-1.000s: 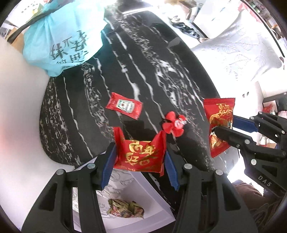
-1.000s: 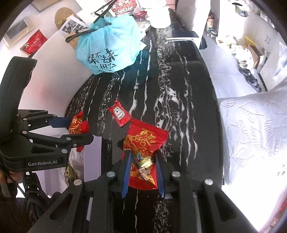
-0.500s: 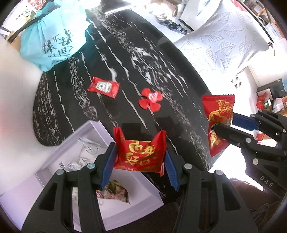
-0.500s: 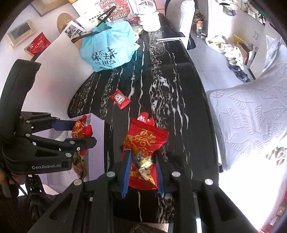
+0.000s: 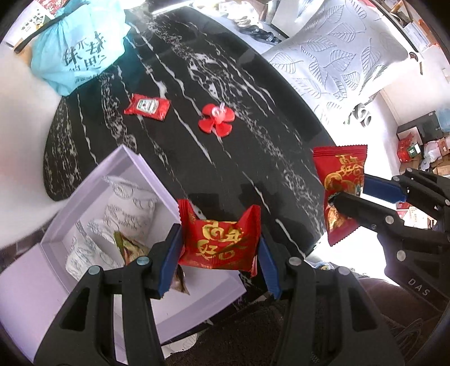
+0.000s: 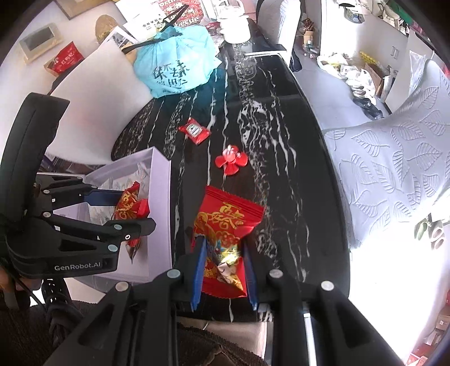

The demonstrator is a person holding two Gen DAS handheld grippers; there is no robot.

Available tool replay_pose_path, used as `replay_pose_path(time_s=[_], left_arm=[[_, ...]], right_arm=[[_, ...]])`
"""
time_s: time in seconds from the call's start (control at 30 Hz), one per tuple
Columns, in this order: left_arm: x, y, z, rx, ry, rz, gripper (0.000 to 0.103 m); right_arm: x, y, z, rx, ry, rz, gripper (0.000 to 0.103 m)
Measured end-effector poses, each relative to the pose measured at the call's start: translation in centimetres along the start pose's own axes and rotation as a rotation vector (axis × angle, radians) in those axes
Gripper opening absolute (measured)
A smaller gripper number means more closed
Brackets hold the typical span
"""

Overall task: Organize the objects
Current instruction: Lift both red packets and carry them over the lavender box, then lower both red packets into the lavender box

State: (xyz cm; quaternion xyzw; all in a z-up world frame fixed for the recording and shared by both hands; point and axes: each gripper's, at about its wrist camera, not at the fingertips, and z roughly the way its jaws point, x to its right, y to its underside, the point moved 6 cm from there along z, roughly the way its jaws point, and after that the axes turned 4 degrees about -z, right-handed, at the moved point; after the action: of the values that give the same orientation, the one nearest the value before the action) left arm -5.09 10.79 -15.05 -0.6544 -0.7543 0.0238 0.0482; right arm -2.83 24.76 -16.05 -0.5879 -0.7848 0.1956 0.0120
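Observation:
My left gripper point(image 5: 219, 247) is shut on a red and gold candy packet point(image 5: 220, 239), held above the near edge of the black marble table beside the open white box point(image 5: 135, 166). My right gripper point(image 6: 223, 261) is shut on a second, longer red and gold packet point(image 6: 225, 225), held above the table's near edge; it also shows in the left wrist view point(image 5: 340, 185). The white box point(image 6: 160, 197) holds a green-wrapped sweet point(image 5: 129, 247) on printed paper. A red ketchup sachet point(image 5: 147, 106) and a red flower-shaped piece point(image 5: 216, 119) lie on the table.
A light blue tied bag point(image 6: 175, 60) sits at the far left of the table point(image 6: 267, 118). A white leaf-patterned cushion point(image 6: 393, 169) lies right of the table. A white pot point(image 6: 234, 26) and printed papers stand at the far end.
Both grippers have drawn back and up from the table with their packets. The white box has come fully into view under my left gripper.

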Motion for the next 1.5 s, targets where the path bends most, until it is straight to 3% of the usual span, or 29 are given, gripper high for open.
replay_pose_path(time_s=[0.53, 0.9, 0.93, 0.97, 1.5], left_arm=[[-2.6, 5.4, 0.5, -0.014, 0.008, -0.121, 0.050], [-6.8, 9.7, 0.9, -0.026, 0.004, -0.312, 0.050], [-7.0, 10.1, 0.9, -0.027, 0.004, -0.348, 0.050], [-6.2, 11.9, 0.9, -0.029, -0.002, -0.532, 0.050], [-9.3, 17.5, 2.2, -0.067, -0.014, -0.749, 0.050]], right_arm=[[-4.9, 2.4, 1.6, -0.069, -0.030, -0.114, 0.026], [-9.9, 2.2, 4.1, -0.140, -0.088, -0.278, 0.026], [-10.5, 2.2, 4.4, -0.147, -0.095, -0.297, 0.026], [-10.9, 2.2, 4.6, -0.152, -0.099, -0.308, 0.026], [-16.8, 2.4, 8.5, -0.264, -0.187, -0.516, 0.026]])
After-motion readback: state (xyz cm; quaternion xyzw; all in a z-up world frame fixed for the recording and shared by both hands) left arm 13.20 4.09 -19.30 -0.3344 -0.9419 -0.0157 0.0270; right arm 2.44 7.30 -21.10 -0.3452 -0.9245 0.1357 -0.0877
